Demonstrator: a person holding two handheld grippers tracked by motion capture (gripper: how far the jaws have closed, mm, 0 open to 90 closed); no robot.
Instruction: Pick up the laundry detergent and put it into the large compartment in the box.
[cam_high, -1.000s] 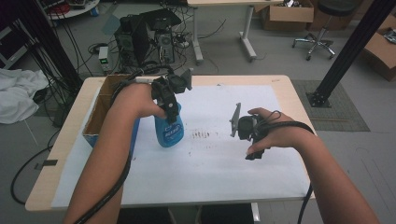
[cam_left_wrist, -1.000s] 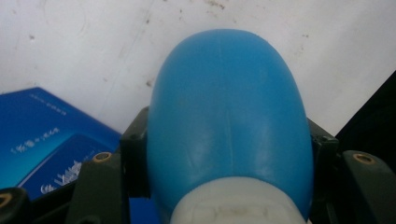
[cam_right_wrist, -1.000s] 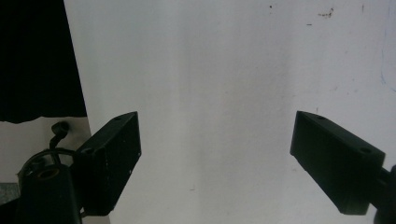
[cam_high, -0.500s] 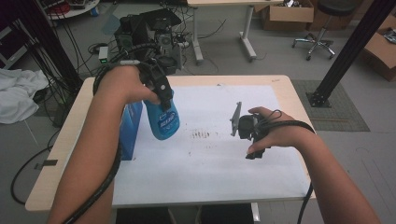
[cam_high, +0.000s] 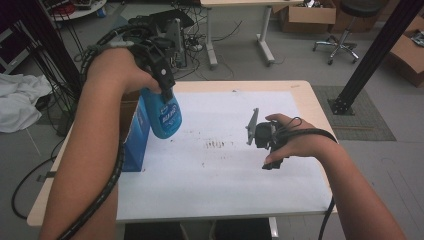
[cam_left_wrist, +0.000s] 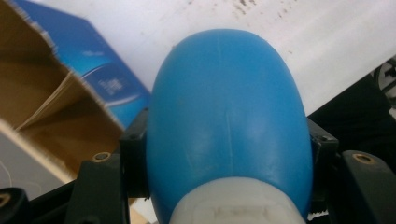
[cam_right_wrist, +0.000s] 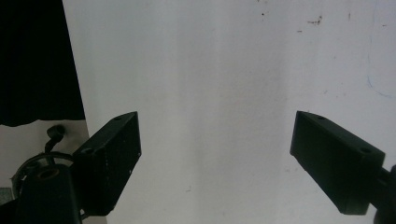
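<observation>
Clearly blue bottle (cam_left_wrist: 229, 126), smooth rounded plastic, white neck

A blue spray bottle (cam_high: 164, 116) is held clear of the tabletop (cam_high: 310, 97) in the left gripper (cam_high: 161, 75), beside a blue cardboard box (cam_high: 135, 135). The right gripper (cam_high: 257, 132) is rested on the white sheet (cam_high: 220, 185), well apart.
</observation>
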